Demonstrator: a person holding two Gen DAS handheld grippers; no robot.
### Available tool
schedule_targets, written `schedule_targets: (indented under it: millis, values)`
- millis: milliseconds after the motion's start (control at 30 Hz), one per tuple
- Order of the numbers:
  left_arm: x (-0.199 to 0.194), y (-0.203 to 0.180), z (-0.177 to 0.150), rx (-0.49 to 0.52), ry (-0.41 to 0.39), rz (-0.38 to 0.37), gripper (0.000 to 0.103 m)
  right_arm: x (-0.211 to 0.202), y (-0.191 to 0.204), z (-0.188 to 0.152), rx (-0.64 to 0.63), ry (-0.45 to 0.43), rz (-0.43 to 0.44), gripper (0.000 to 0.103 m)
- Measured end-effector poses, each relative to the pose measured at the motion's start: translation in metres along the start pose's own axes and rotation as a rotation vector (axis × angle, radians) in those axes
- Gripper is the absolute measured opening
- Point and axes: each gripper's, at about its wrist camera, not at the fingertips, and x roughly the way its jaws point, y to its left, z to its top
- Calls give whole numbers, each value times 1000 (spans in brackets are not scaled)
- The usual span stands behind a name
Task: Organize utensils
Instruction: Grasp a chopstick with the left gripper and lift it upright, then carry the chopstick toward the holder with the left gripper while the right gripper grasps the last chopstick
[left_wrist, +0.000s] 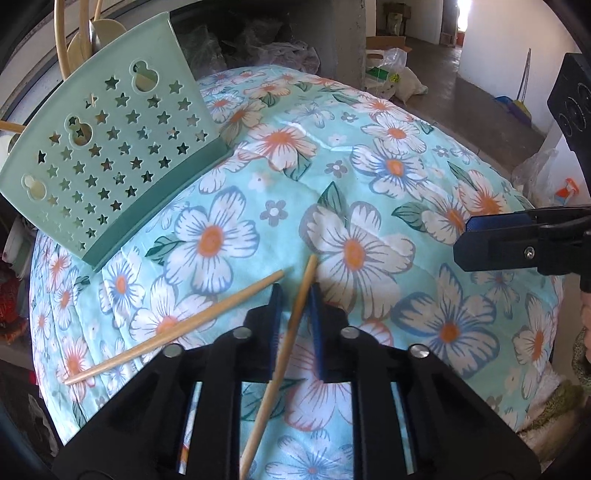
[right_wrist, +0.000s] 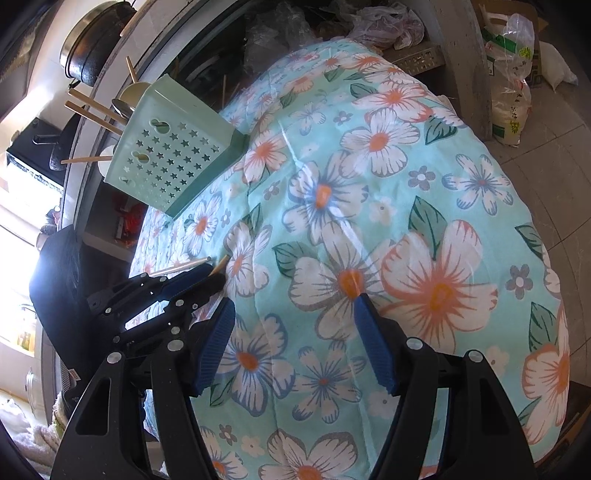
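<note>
Chopstick (left_wrist: 291, 332) pinched between left tongs (left_wrist: 295, 295); second chopstick (left_wrist: 173, 328) just left.

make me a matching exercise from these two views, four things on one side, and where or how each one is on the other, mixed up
Things:
1. left gripper
2. right gripper
3. loose chopstick
4. green holder

States:
A. standing at the cloth's far edge, utensils inside
B. open, nothing between the fingers
C. shut on a chopstick
D. lying flat on the flowered cloth

Pairs: 1-C, 2-B, 3-D, 4-A
</note>
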Motion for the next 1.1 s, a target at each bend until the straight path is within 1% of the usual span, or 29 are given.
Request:
schedule_targets:
  millis: [100, 167, 267, 400, 600, 800, 1100]
  values:
    - [-5, -1, 2, 0, -12, 5, 8, 0, 0, 1, 2, -1, 2, 66]
    - [-11, -2, 1, 0, -21, 2, 4, 0, 0, 1, 4, -1, 5, 66]
    - [-21, -2, 1, -8, -41, -12, 4, -1, -1, 1, 7, -3, 7, 66]
    - [-39, -2, 0, -17, -86, -11, 4, -4, -1, 0, 11, -10, 8, 66]
    - [-69, 11, -1, -70, -161, -5, 4, -8, 2, -1, 17, -18, 18, 66]
    - [-100, 34, -6, -151, -244, 31, 4, -8, 13, 0, 10, -17, 42, 66]
    - [-142, 74, -14, -254, -363, 126, 4, -2, 40, 1, -15, -8, 89, 66]
